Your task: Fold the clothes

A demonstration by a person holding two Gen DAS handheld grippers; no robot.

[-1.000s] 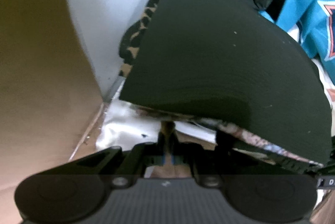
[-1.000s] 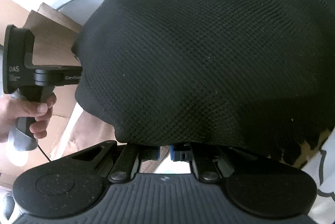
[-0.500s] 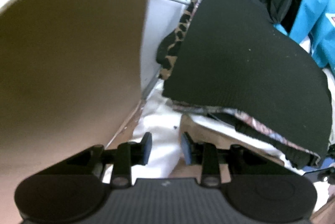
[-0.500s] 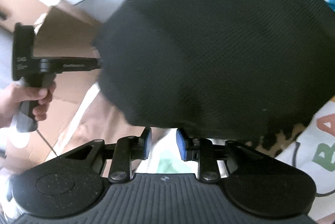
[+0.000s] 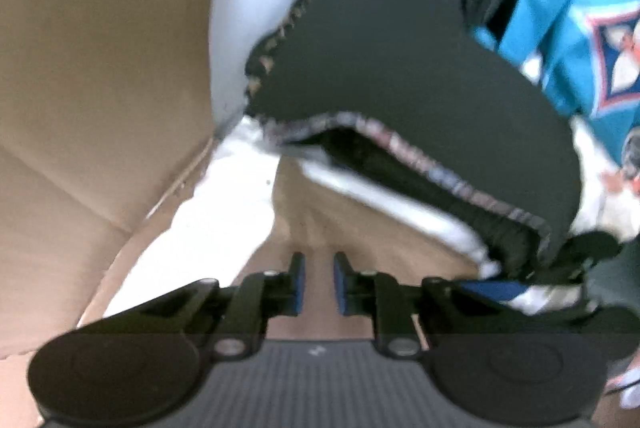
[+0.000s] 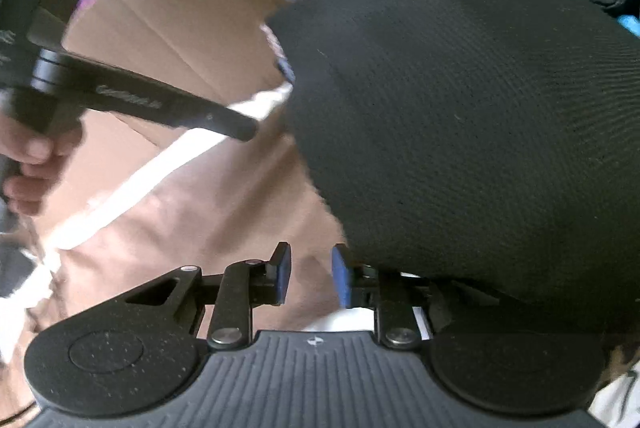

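Note:
A folded black garment point(image 5: 400, 68) with a leopard-print and patterned edge lies on the clothes pile; it fills the right of the right wrist view point(image 6: 480, 108). My left gripper point(image 5: 319, 282) hangs in front of it over a tan cloth point(image 5: 340, 220). Its jaws are closing, a narrow gap still shows, and nothing is between the blue pads. My right gripper point(image 6: 310, 274) sits just left of the garment's near edge, its jaws also closing on nothing. The left gripper point(image 6: 244, 128), held by a hand point(image 6: 32, 156), points at the garment's left edge without touching it.
A cardboard box flap point(image 5: 100, 68) stands close on the left, also seen as cardboard point(image 6: 180, 20) behind the left tool. A teal jersey point(image 5: 580, 28) and dark clothes lie beyond the black garment. White cloth point(image 5: 224, 196) lies beside the tan cloth.
Both grippers held the black garment's edge a second ago, let it go and pulled back. Their jaws stand narrower now than half a second ago. The garment stays on the pile.

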